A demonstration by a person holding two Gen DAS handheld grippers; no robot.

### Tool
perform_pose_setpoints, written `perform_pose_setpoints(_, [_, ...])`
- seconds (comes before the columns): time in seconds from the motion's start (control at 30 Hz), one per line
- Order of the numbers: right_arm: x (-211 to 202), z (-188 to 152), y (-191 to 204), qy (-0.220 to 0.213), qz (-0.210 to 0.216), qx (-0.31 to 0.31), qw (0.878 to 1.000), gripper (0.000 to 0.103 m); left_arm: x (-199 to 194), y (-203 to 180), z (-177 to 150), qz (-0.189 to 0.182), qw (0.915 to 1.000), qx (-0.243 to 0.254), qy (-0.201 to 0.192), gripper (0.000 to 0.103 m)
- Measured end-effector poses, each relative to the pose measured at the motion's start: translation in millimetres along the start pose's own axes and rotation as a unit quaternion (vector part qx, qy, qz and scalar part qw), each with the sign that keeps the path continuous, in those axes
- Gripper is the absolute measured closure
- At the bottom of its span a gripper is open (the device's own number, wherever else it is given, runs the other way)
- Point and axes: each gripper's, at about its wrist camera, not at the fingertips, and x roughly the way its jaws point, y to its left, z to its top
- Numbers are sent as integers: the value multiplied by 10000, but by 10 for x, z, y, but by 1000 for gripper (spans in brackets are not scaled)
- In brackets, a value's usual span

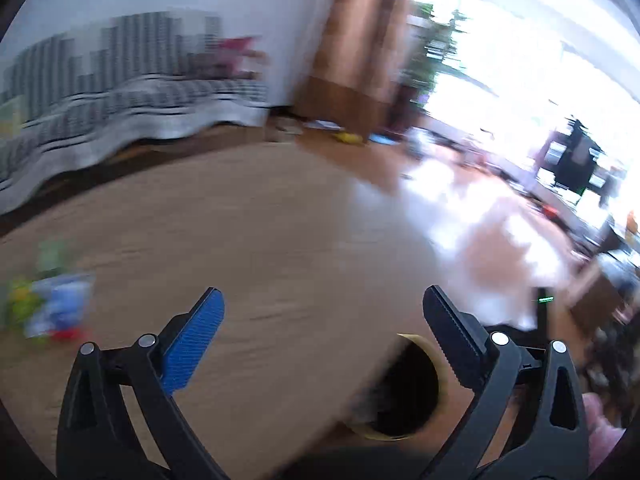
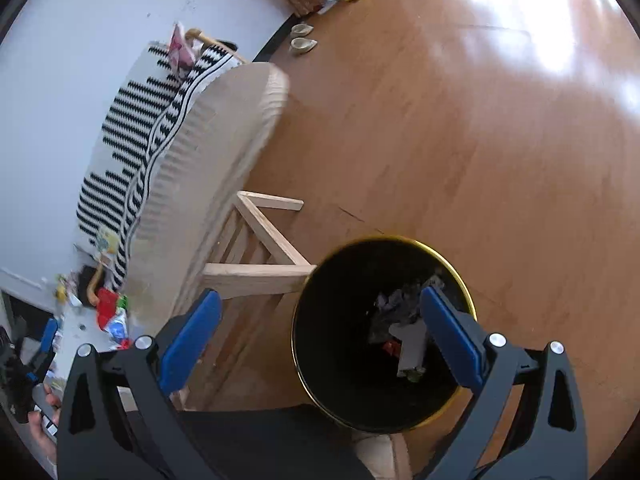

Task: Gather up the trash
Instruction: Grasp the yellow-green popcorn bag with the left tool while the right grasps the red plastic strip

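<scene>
In the left wrist view, heavily blurred, the left hand-held gripper (image 1: 322, 312) has its two fingers spread wide with nothing between them, above a brown wooden floor (image 1: 260, 220). A round black waste bin with a gold rim (image 1: 404, 392) shows low between the fingers, close to the right one. Blurred colourful wrappers (image 1: 52, 304) lie at the far left.

In the right wrist view, the right hand-held gripper (image 2: 320, 312) is likewise spread wide and holds nothing. It hangs over the black bin (image 2: 320, 340), which stands on the floor just beside a pale wooden frame (image 2: 260, 268). Crumpled grey and red trash (image 2: 400, 320) lies inside the bin. More colourful wrappers (image 2: 114, 316) sit on a grey table (image 2: 80, 336) at the left.
</scene>
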Motion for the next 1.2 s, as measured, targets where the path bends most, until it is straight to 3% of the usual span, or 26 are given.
perform_pose_setpoints(0.1, [10,212,464,-192,-86,-478,9986,7,-247,906,-190,1138,9925,-440,-26,6])
perform_pose_setpoints(0.13, [-2,275,648,-264,-40,-622,9977,7,-309,1282,-294,1668,9839,-648,61,6])
perform_pose_setpoints(0.27, [108,397,1738,-333,406,-1542,9866,7,-414,2261,-696,2553,9573,-1345,181,6])
perform_pose_setpoints(0.33, [362,227,2396,-10,628,-2265,9720,7,-370,2587,-861,2497,9494,-1869,364,6])
perform_pose_setpoints(0.37, [518,93,2680,204,705,-2620,9623,7,-378,2663,-892,2368,9496,-2014,414,6])
perform_pose_setpoints(0.43, [911,-309,3276,704,862,-3503,9300,7,-370,2752,-915,2074,9555,-2049,445,6])
perform_pose_setpoints(0.5, [1299,-770,3773,1010,847,-4382,8892,7,-307,2767,-958,2206,9579,-1726,635,6])
perform_pose_setpoints(0.57, [1607,-1126,4093,1204,743,-4891,8607,7,-193,2693,-955,2321,9613,-1289,736,6])
perform_pose_setpoints(0.67, [1983,-1508,4394,1604,760,-5204,8353,7,-141,2650,-1003,2393,9638,-845,823,6])
perform_pose_setpoints(0.77, [2221,-1859,4570,1764,633,-5619,8057,7,-55,2716,-957,2278,9664,-734,937,6])
perform_pose_setpoints(0.9, [2459,-2021,4798,1909,573,-5614,8031,14,-51,2804,-933,2183,9674,-879,941,6])
perform_pose_setpoints(1.03, [2630,-2101,4963,1779,438,-5947,7828,27,-105,2925,-953,2141,9661,-1134,890,6])
perform_pose_setpoints(1.1, [2667,-2145,5009,1665,499,-6099,7732,43,-98,2958,-953,2170,9654,-1152,878,6])
perform_pose_setpoints(1.17, [2708,-2203,5006,1596,573,-6190,7669,71,-89,2969,-934,2180,9654,-1166,834,6])
perform_pose_setpoints(1.2, [2723,-2216,5014,1609,632,-6213,7643,74,-83,2966,-909,2163,9658,-1183,801,6])
